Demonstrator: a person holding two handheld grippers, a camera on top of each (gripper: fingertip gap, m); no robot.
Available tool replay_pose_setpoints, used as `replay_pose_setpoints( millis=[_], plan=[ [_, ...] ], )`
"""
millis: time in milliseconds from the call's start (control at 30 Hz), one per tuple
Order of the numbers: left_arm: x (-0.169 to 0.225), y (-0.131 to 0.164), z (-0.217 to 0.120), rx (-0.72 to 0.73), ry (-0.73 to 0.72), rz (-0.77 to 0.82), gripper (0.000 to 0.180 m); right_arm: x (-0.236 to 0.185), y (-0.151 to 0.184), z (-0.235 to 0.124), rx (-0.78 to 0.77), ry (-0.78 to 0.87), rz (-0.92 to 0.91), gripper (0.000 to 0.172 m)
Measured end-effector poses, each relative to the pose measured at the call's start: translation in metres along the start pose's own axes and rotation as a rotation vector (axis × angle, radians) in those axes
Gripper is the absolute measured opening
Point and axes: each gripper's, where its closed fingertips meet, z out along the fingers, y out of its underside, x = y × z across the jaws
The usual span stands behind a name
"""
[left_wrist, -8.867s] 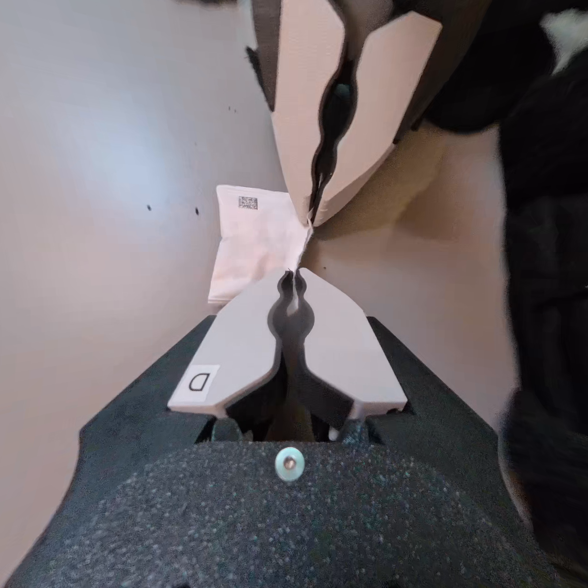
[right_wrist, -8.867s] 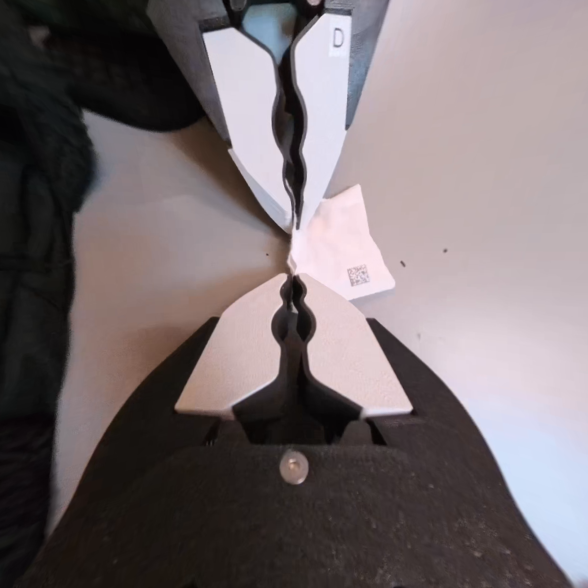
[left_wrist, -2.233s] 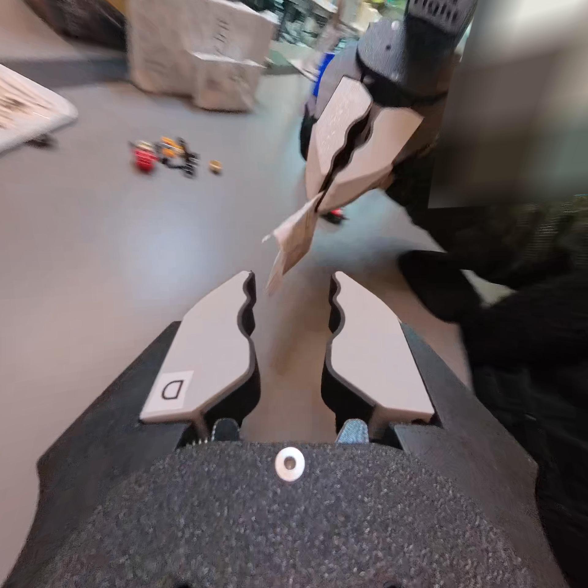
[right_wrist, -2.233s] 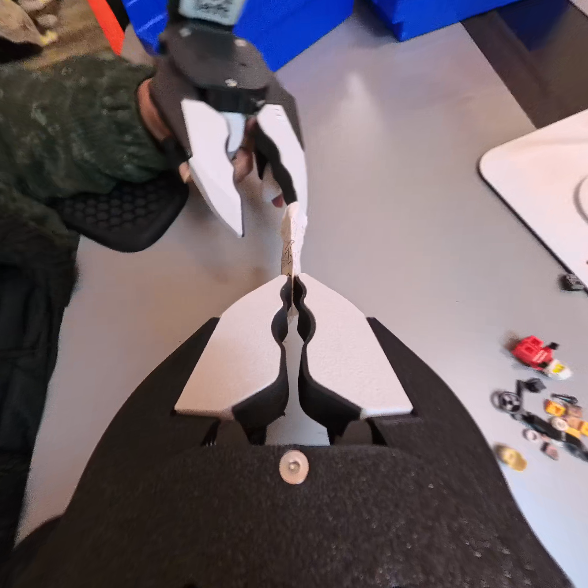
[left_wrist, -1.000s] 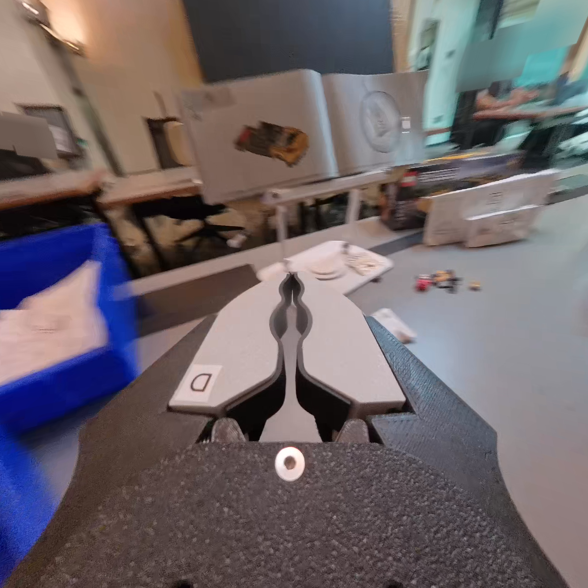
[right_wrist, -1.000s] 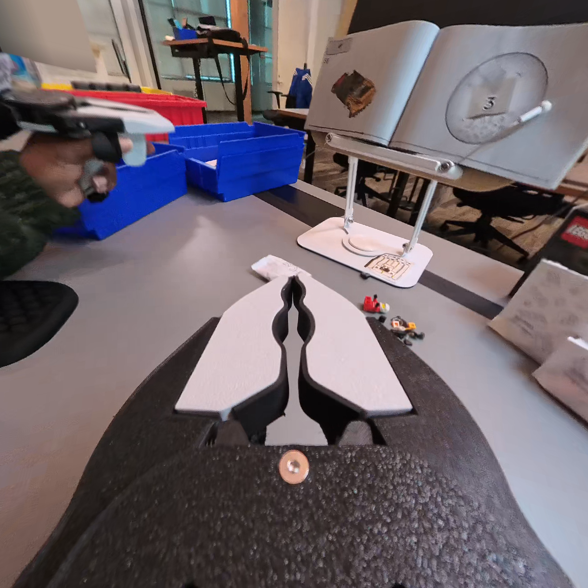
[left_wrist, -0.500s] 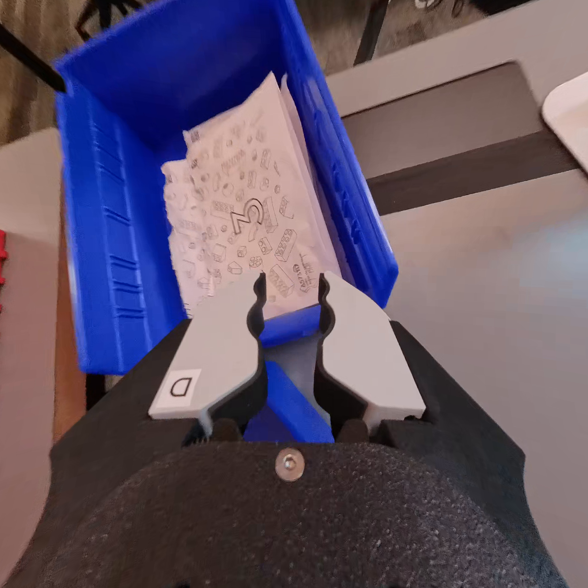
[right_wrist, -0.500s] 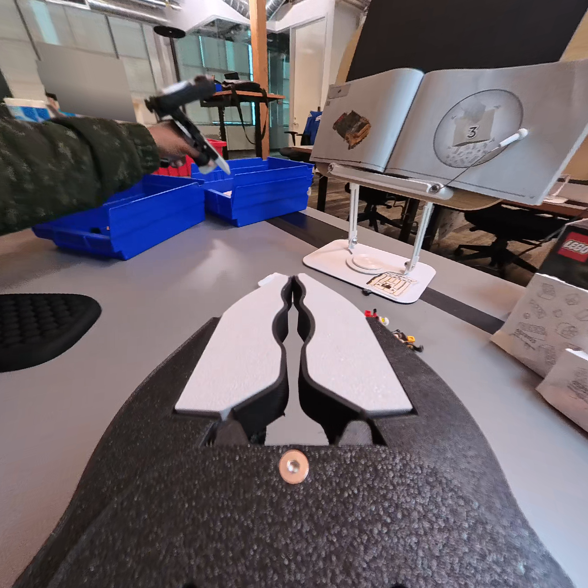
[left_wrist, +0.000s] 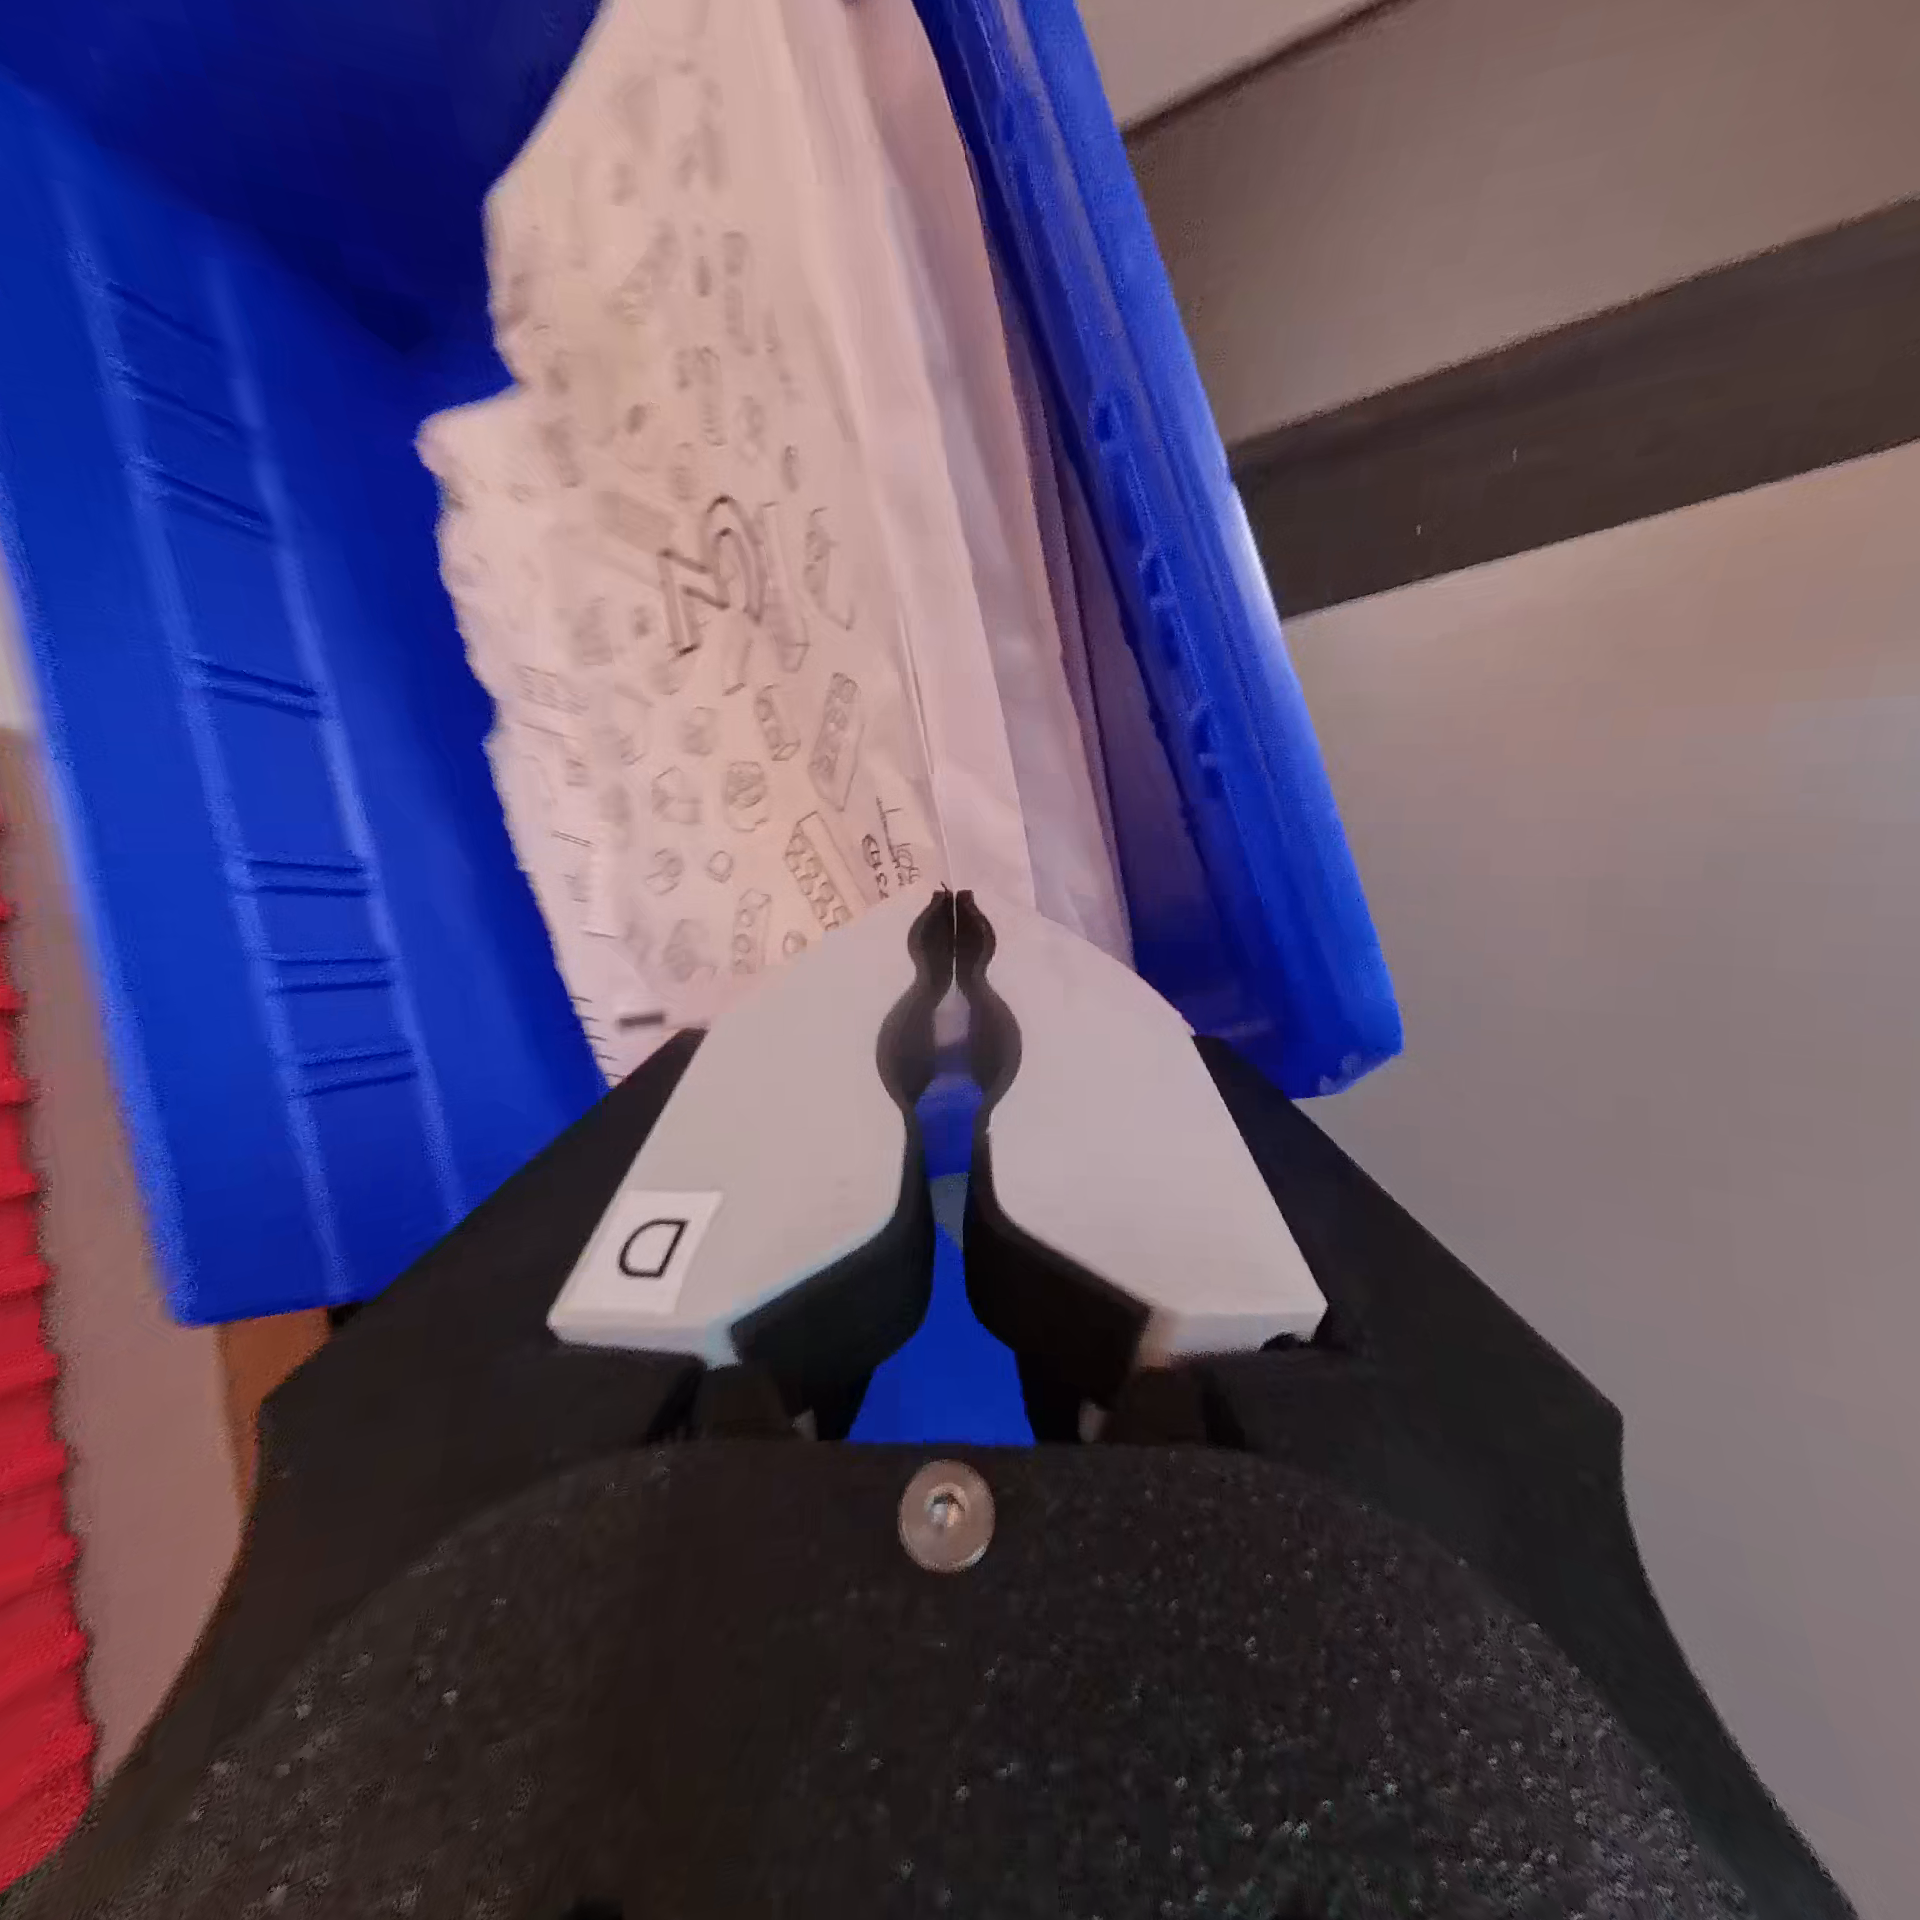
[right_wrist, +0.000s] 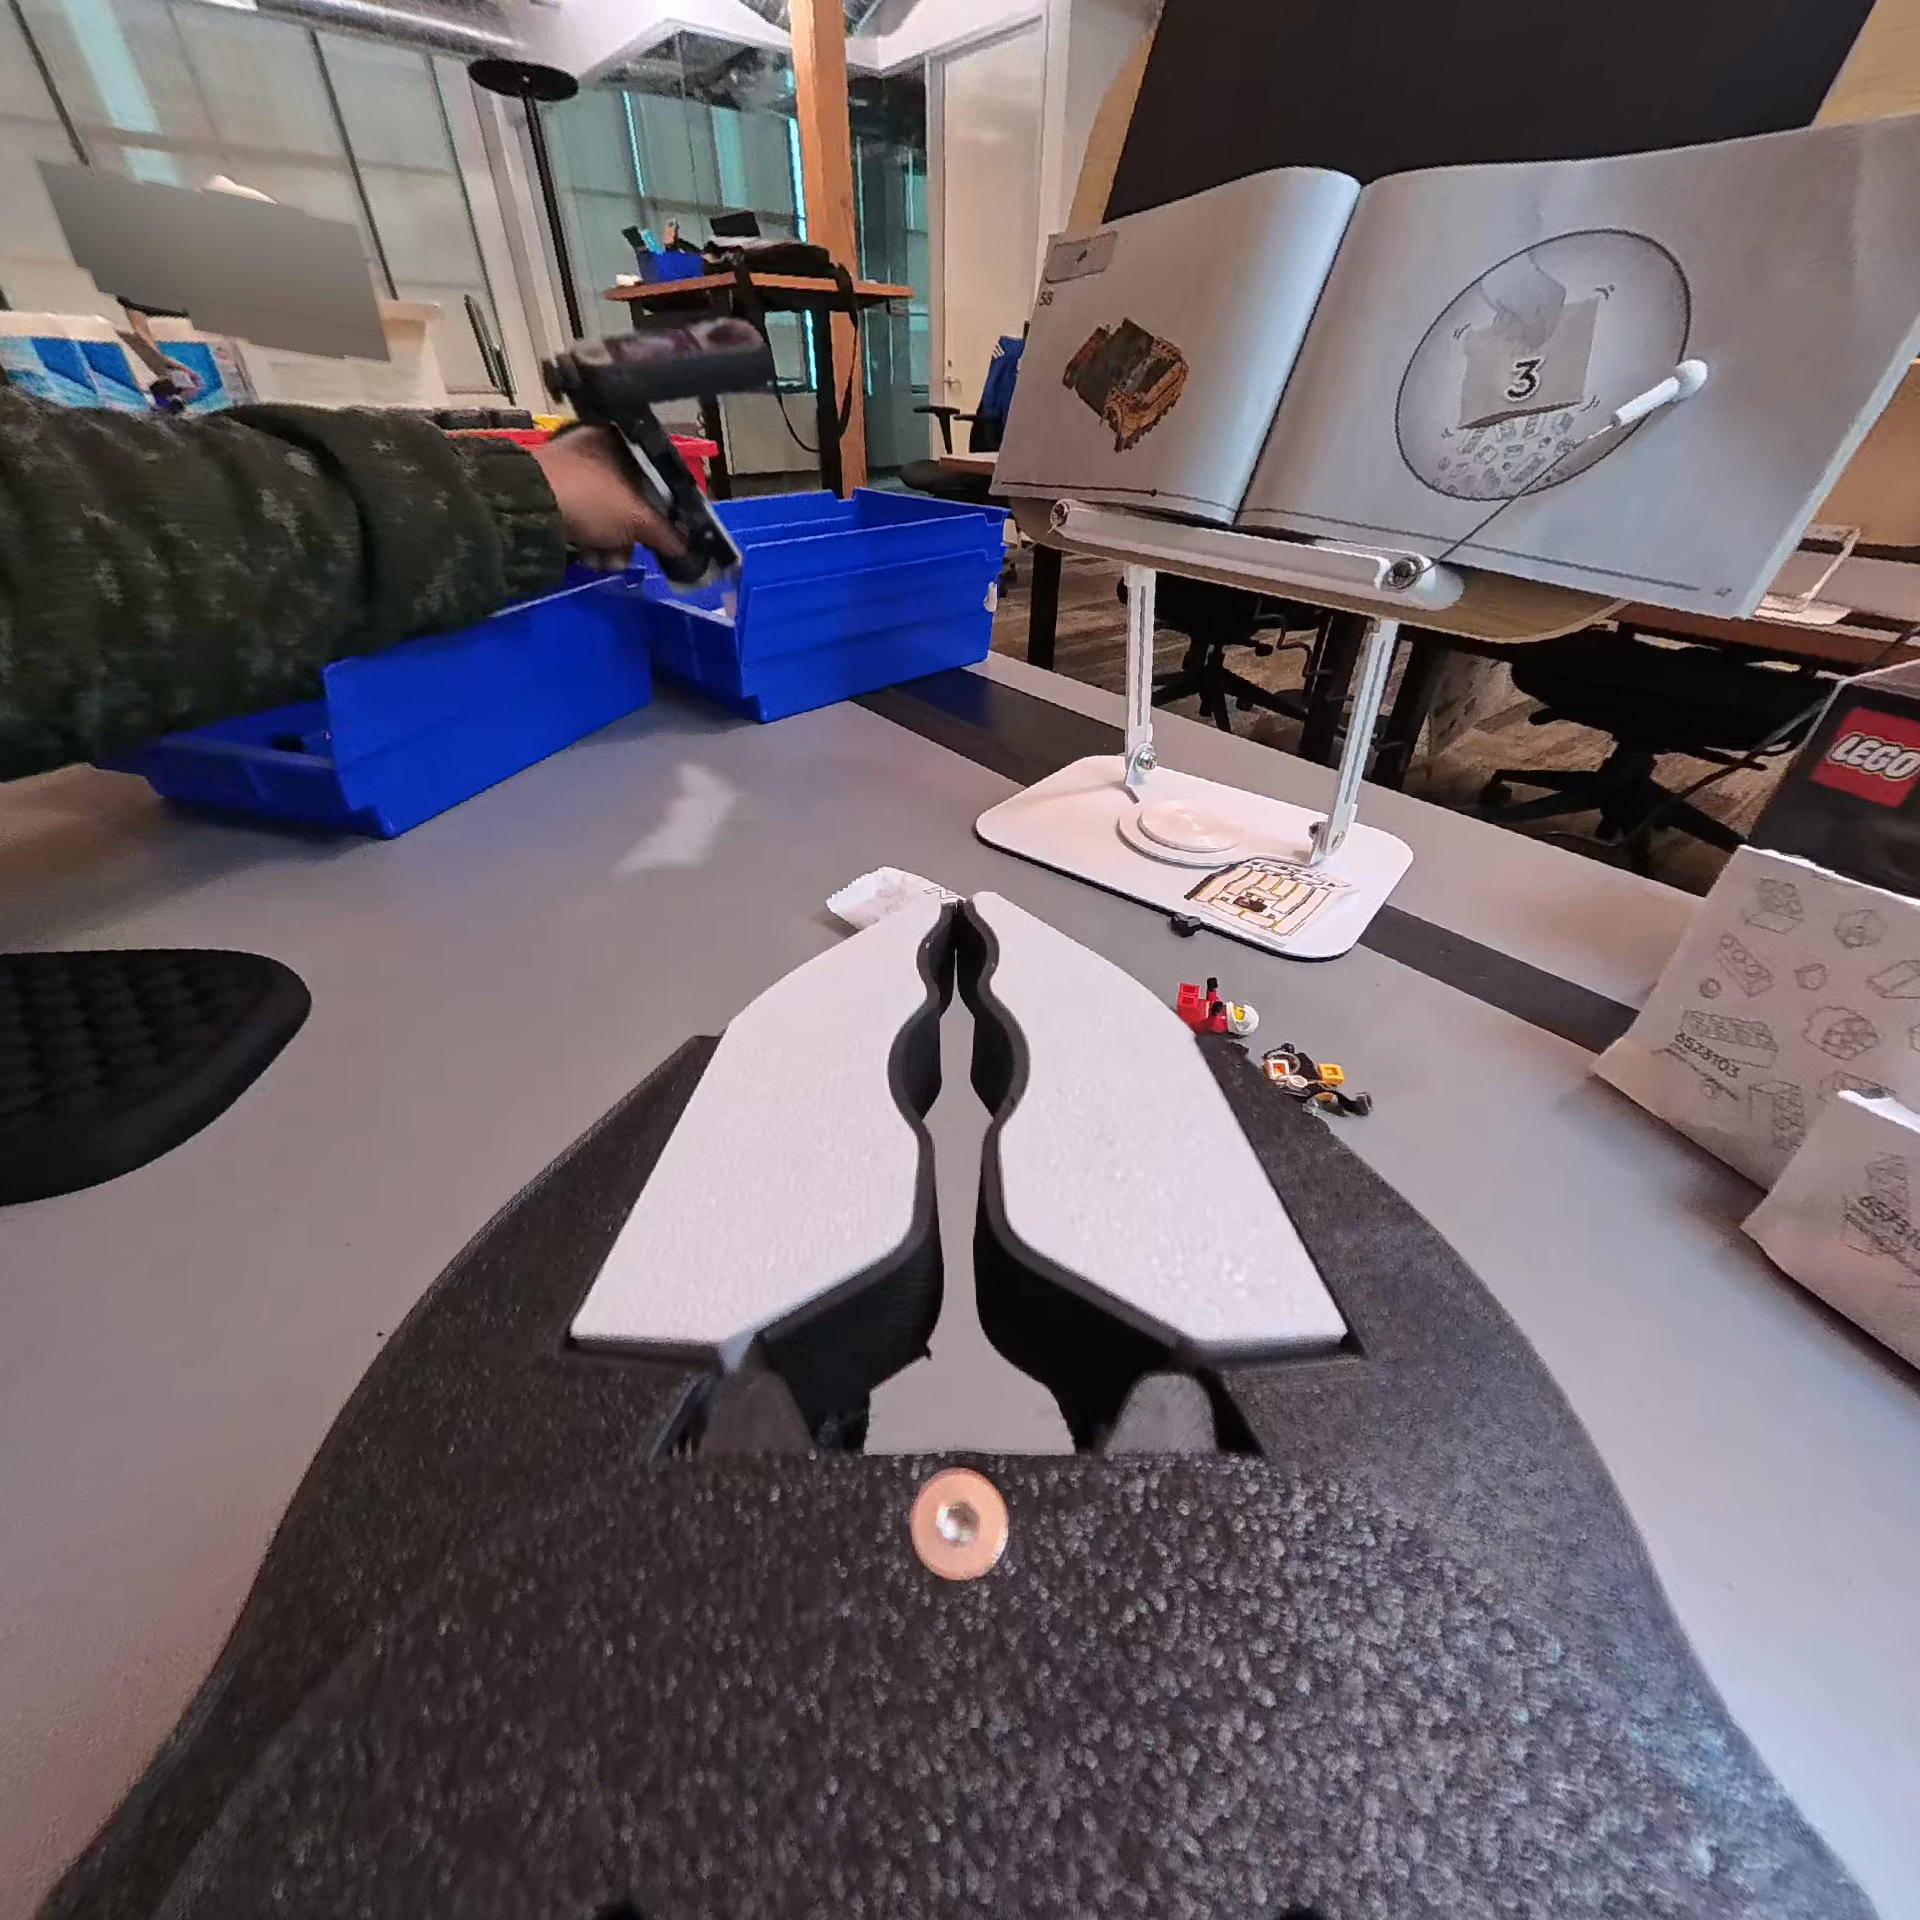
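In the left wrist view my left gripper (left_wrist: 951, 920) is shut on the thin edge of a white paper bag (left_wrist: 727, 623) printed with brick drawings. The bag stands in a blue bin (left_wrist: 260, 727), with another white bag (left_wrist: 1039, 727) behind it. In the right wrist view the left gripper (right_wrist: 707, 566) reaches into the blue bin (right_wrist: 831, 603). My right gripper (right_wrist: 958, 914) is shut with nothing between its pads, low over the grey table (right_wrist: 520, 987). A torn white bag (right_wrist: 883, 894) lies on the table just beyond its tips.
Small loose bricks (right_wrist: 1210, 1006) lie right of the right gripper. A white book stand (right_wrist: 1195, 831) holds an open booklet (right_wrist: 1455, 364). More printed paper bags (right_wrist: 1787, 997) stand at the right. A second blue bin (right_wrist: 447, 717), a black mesh pad (right_wrist: 104, 1060) and a sleeved arm (right_wrist: 260, 551) are at the left. The left gripper's tips are roughly 60 cm from the right gripper's.
The left gripper let go of the torn bag, swung to the blue bin, opened over the bags and has now shut on one bag's edge. The right gripper dropped the torn bag on the table and stays shut.
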Motion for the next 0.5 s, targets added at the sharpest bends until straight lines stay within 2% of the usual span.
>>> replay_pose_setpoints(
  millis=[133, 267, 400, 500],
  plan=[
    [-0.02, -0.023, -0.049, 0.182, -0.143, 0.03, 0.001, -0.002, 0.0, 0.001, -0.005, -0.001, -0.015, 0.0],
    [-0.014, -0.039, -0.125, 0.399, -0.285, 0.123, 0.0, -0.008, 0.002, 0.004, -0.012, -0.018, -0.006, 0.0],
    [0.04, -0.04, -0.195, 0.623, -0.363, 0.296, 0.0, -0.017, 0.002, 0.008, -0.026, -0.041, 0.021, 0.0],
    [0.101, -0.025, -0.227, 0.751, -0.383, 0.426, 0.001, -0.028, 0.003, 0.014, -0.033, -0.102, 0.094, 0.01]
  ],
)
